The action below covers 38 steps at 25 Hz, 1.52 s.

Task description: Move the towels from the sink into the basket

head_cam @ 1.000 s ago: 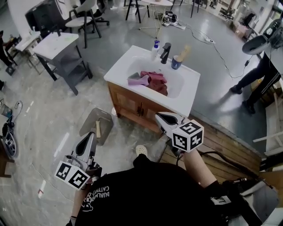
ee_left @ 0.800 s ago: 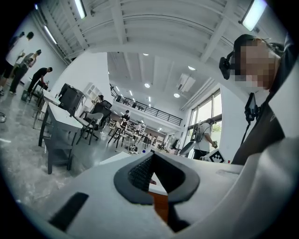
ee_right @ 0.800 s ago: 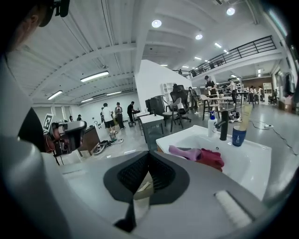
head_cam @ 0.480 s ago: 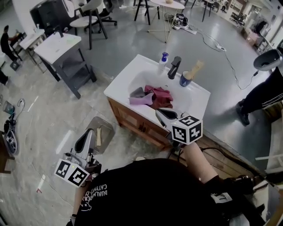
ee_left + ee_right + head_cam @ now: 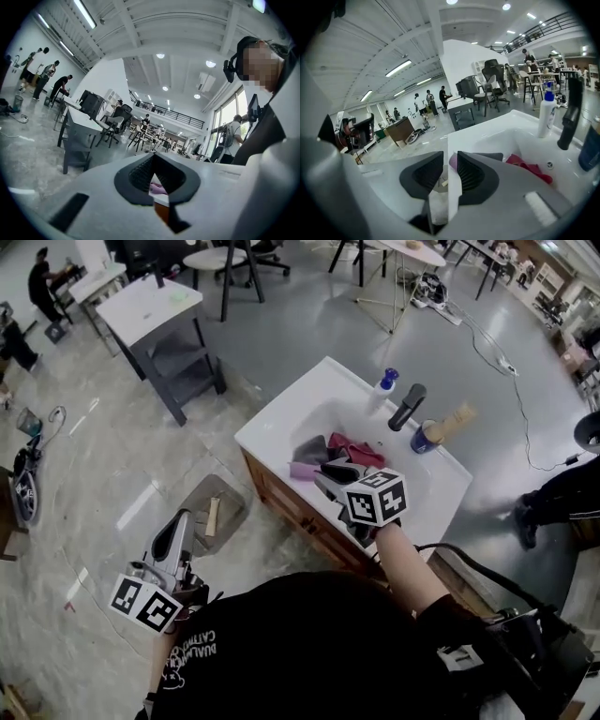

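- Floor: glossy grey concrete (image 5: pixel 300 324) beyond the right claw (image 5: pixel 324 474); paler mottled slabs (image 5: pixel 84 474) left of the left claw (image 5: pixel 180 521).
- Furniture: grey table with a lower shelf (image 5: pixel 155 307) well beyond the left claw. A chair (image 5: pixel 214 259) and a round table (image 5: pixel 417 251) stand farther off.
- Overhead: white beamed ceiling (image 5: pixel 140 42), strip lights (image 5: pixel 86 14), round lamps (image 5: pixel 161 56).
- Walls: white wall (image 5: pixel 105 79) ahead of the left claw; tall windows (image 5: pixel 217 124) to its right.

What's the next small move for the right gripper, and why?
Probably lower the right gripper onto the pink towel just ahead of it. Its jaws have just been opening and stand apart with nothing between them, its tips are over the sink at its near rim, and the towels lie in the basin.
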Available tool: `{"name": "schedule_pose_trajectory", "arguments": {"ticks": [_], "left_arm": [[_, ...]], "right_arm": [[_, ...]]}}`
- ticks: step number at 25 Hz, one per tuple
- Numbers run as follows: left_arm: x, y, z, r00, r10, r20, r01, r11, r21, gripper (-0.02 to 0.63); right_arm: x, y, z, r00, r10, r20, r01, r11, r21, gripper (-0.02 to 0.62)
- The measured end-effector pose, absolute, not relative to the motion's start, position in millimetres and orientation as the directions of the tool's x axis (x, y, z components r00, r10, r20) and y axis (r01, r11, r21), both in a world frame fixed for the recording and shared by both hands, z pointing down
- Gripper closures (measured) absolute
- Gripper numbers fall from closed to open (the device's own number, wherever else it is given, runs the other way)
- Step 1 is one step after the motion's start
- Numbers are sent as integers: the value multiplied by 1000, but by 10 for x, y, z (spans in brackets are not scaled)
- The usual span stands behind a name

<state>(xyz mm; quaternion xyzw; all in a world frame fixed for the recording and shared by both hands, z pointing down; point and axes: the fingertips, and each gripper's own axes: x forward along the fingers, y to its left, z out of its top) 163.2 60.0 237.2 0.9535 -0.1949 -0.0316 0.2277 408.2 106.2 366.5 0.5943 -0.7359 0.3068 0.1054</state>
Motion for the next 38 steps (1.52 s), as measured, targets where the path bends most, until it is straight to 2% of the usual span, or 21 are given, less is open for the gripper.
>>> {"name": "schedule_pose_trajectory", "arguments": {"ticks": [8,10,12,13,23,30,38], "left_arm": [[1473,435,2617,874,-476,97,-462,-752,470,603],[1464,395,2639,867,-485,112,-477,-745,466,603],[1453,369,2652,862,-492,124,-489,-739,463,603],[1444,363,2658,859,-496,129,-494,-735,464,603],[1429,368,2729,855,-493,163,-507,-726,465,603],[1518,319,2762,874,-459,158,-476,-744,469,603],[1726,265,2591,925,-363,112,-375,-824,425,603]], "right_arm": [[4097,649,4213,-319,-726,609,-940,156,-305,469],[4088,592,4301,-325,-699,638,-941,171,-292,442],[4072,566,4394,-330,-663,672,-942,189,-277,382],[4070,560,4440,-328,-647,688,-944,194,-267,379],[4057,478,4580,-337,-668,663,-936,162,-313,554],[4148,449,4114,-328,-776,539,-928,157,-338,568],[4359,530,3214,-194,-891,411,-970,113,-214,568]]}}
